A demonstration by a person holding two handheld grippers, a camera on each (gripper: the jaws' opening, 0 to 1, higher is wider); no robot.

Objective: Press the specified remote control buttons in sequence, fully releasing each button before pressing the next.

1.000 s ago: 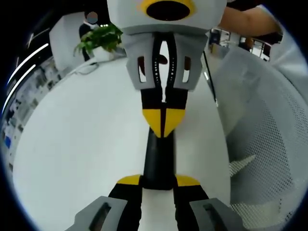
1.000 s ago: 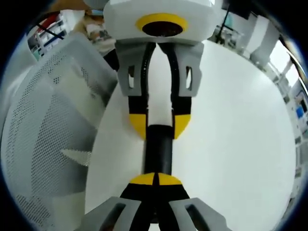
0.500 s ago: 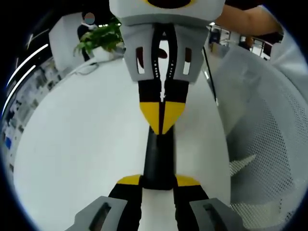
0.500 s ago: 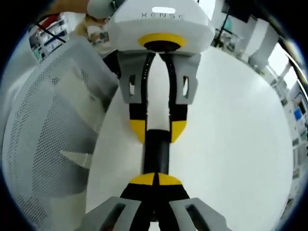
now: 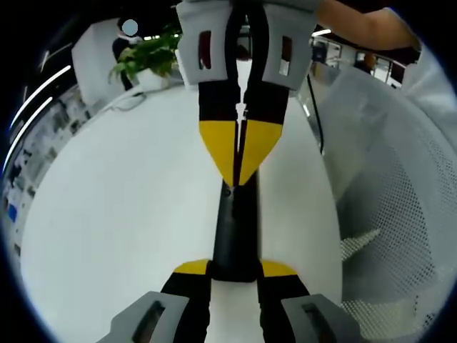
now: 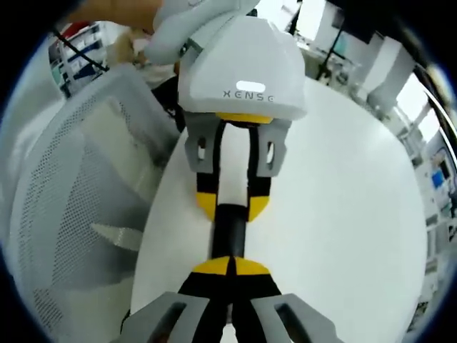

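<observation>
The black remote control (image 5: 235,232) is lying on the white surface (image 5: 121,214), its long axis running straight between the two hand-held grippers. The left hand-held gripper (image 5: 235,270) is pinching its near end, jaws spread around the slim body. The right hand-held gripper (image 6: 230,267), jaws pressed together, is poising its yellow tip over the opposite end, pointing down the remote's length. A mesh chair (image 6: 64,200) is standing beside the surface's edge.

A white round counter (image 5: 121,207) is seen, flanked by a white mesh chair (image 5: 400,186). A potted plant (image 5: 146,57) is set at the far edge.
</observation>
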